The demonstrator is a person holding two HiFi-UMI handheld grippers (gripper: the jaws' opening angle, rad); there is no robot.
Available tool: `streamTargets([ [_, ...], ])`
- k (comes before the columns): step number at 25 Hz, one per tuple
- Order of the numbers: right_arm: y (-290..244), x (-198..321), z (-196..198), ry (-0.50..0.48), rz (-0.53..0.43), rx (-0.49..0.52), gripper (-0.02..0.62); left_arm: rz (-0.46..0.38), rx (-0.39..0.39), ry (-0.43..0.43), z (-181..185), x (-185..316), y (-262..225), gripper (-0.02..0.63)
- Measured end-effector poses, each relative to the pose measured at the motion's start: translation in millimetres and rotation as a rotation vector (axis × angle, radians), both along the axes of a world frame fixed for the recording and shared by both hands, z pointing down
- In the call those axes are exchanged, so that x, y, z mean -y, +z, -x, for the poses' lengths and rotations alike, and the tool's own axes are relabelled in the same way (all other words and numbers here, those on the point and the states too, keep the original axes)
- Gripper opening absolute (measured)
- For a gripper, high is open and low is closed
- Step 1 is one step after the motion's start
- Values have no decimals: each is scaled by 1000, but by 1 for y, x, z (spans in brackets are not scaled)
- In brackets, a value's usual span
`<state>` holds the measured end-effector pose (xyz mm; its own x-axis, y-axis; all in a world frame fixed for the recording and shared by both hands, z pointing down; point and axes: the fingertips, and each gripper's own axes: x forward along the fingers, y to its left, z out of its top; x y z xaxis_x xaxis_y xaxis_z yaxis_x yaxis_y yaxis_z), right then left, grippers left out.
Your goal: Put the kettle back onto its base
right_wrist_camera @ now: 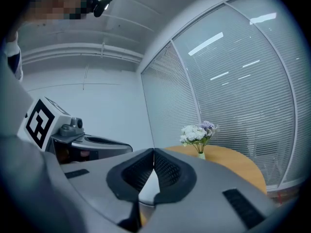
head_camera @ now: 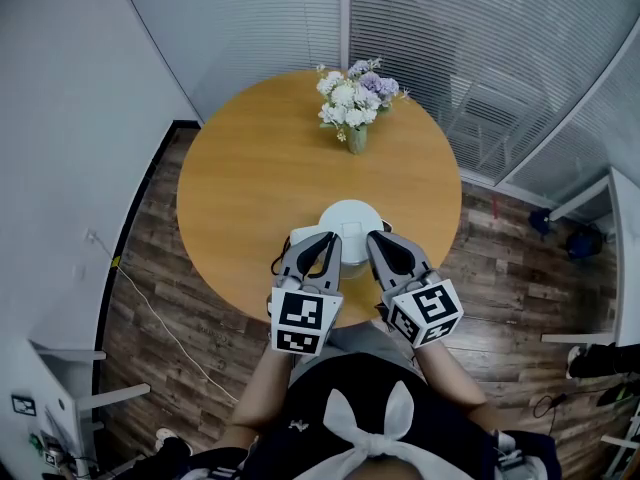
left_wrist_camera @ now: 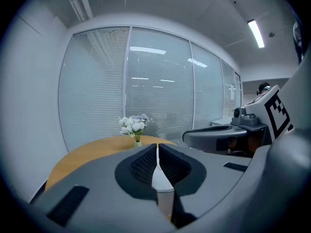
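Note:
A white kettle (head_camera: 350,220) stands on the round wooden table (head_camera: 250,188) near its front edge. I see its rounded top from above, and what is under it is hidden. My left gripper (head_camera: 316,240) is just left of the kettle, shut with its fingertips touching and nothing between them. My right gripper (head_camera: 378,240) is just right of the kettle, also shut and empty. In the left gripper view the jaws (left_wrist_camera: 157,148) meet, and the white kettle (left_wrist_camera: 164,191) shows through the gap behind them. The right gripper view shows the same: joined tips (right_wrist_camera: 153,151) and the kettle (right_wrist_camera: 148,186) below.
A small vase of white and purple flowers (head_camera: 355,103) stands at the table's far side. Glass walls with blinds (head_camera: 450,38) curve behind the table. A white wall (head_camera: 70,118) is at the left, and a cable (head_camera: 150,313) lies on the wooden floor.

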<state>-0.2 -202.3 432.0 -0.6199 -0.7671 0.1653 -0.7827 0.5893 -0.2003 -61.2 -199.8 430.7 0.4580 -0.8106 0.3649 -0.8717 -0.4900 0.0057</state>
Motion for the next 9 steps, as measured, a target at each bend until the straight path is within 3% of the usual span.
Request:
streamTargets([
  [9,0,-1,1,-3,1,-23,23,4,0,20,-7,0,1,35],
])
